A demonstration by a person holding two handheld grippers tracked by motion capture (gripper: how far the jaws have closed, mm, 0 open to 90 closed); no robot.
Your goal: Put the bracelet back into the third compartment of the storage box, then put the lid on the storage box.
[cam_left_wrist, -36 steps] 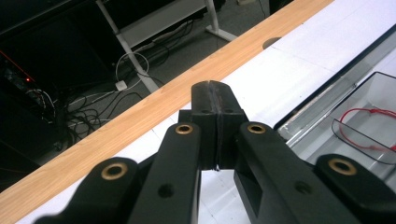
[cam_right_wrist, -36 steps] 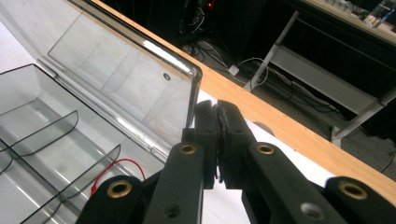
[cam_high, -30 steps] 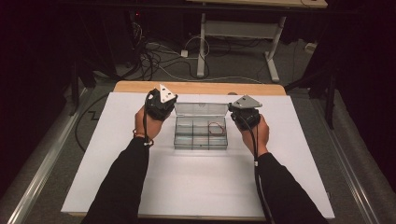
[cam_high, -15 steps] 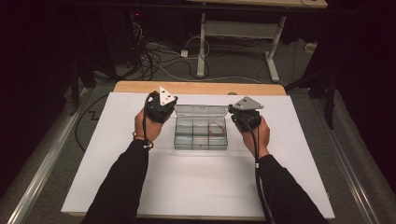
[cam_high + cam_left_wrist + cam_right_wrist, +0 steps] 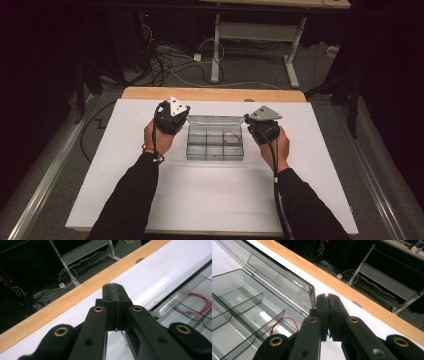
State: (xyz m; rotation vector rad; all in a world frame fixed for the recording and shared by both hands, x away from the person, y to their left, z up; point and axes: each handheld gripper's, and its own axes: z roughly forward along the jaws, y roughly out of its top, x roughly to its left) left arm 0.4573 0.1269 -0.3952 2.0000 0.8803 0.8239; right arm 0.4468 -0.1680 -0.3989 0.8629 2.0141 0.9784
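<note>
Nothing moved vs a sec ago: left gripper (image 5: 171, 117) & right gripper (image 5: 263, 126), both closed & empty, flank the clear box (image 5: 215, 145) mid-surface toward far edge, lid open. Red band (image 5: 231, 137) inside. Work paused.

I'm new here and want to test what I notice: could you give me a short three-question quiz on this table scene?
1. True or false: the lid of the clear plastic compartment box is open.
2. What lies in the box's far right compartment? A) a thin red loop B) a blue screw C) a yellow bead
3. How do the jaws of the left tongs and the right tongs stand?

Key:
1. True; the clear lid is swung back toward the wooden table edge.
2. A, the thin red loop.
3. Both pairs are shut, with nothing between them, one at each far corner of the box.
</note>
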